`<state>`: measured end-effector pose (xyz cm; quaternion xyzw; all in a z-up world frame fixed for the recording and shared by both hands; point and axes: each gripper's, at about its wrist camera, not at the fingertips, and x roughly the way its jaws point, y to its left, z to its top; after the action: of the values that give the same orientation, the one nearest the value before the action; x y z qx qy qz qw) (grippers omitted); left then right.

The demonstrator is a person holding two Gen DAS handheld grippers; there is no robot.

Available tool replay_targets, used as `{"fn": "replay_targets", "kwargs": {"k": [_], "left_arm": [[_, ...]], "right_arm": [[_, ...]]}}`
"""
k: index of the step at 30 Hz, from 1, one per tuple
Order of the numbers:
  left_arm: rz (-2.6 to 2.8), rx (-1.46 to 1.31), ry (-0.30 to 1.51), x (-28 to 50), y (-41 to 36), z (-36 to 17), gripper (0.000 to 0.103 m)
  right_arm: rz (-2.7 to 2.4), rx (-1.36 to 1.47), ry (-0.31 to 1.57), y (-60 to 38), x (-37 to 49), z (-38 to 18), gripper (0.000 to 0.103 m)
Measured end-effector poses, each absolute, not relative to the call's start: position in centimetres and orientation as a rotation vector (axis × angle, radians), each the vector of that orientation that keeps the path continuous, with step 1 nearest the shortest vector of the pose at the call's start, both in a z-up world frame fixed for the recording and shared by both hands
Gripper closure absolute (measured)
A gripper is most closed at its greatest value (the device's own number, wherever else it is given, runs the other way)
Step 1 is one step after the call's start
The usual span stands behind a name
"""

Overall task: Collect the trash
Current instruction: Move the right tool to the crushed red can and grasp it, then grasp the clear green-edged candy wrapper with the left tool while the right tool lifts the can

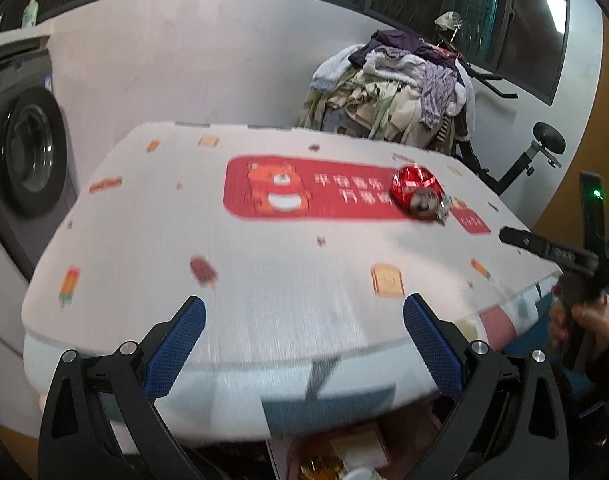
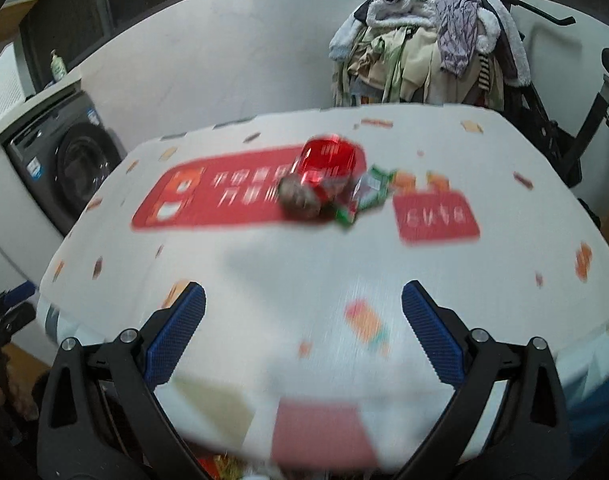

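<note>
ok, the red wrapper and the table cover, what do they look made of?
Red wrapper: probably metallised foil or plastic film; glossy, crumpled, with bright glints. Table cover: looks like matte woven or quilted cloth, with fine ribbed lines, printed pictures and an edge that drapes over. Motion blur leaves both uncertain.

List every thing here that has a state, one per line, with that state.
left gripper: open, empty, above the near table edge.
right gripper: open, empty, over the table.
red can: crushed, lying on its side on the tablecloth.
green wrapper: crumpled, beside the can.
tablecloth: spread over the table.
washing machine: door shut.
clothes pile: heaped.
</note>
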<state>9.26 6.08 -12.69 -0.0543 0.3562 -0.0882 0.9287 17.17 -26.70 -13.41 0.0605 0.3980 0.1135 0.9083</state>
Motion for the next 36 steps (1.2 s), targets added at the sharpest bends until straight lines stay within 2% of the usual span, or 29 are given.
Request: {"fn": "replay_targets", "kwargs": {"k": [14,20,25,26,27,29,32,36], "left_arm": [[-0.14,-0.126,0.693,17.6,8.1,-12.4,0.006],[-0.154,-0.151,0.716,19.0,8.0,-13.6,0.006],[-0.172,-0.149,0.738,19.3,7.4,-14.6,0.006],[-0.176,-0.15,0.742,19.2,7.3,-14.7,0.006],[-0.179,-0.15,0.744,19.2,7.2,-14.7,0.006],[-0.188,-0.15,0.745,19.1,7.0,-14.7,0.006],[-0.202,-0.148,0.741,18.8,6.7,-14.5,0.006],[-0.228,-0.146,0.739,18.7,6.0,-13.9,0.006]], "right_arm": [[0.221,0.142,0.903,-27.8,35.9,-16.8,0.01],[0.233,0.049,0.984,-25.6,38.7,-19.4,0.015],[0.269,0.049,1.004,-24.7,38.8,-20.4,0.015],[0.286,0.053,1.005,-24.6,38.7,-20.4,0.023],[0.304,0.057,1.004,-24.4,38.6,-20.2,0.036],[0.315,0.043,1.008,-24.1,38.3,-19.8,0.051],[0.369,0.082,0.992,-24.0,37.3,-18.6,0.06],[0.424,0.141,0.907,-24.5,35.0,-15.9,0.063]]}}
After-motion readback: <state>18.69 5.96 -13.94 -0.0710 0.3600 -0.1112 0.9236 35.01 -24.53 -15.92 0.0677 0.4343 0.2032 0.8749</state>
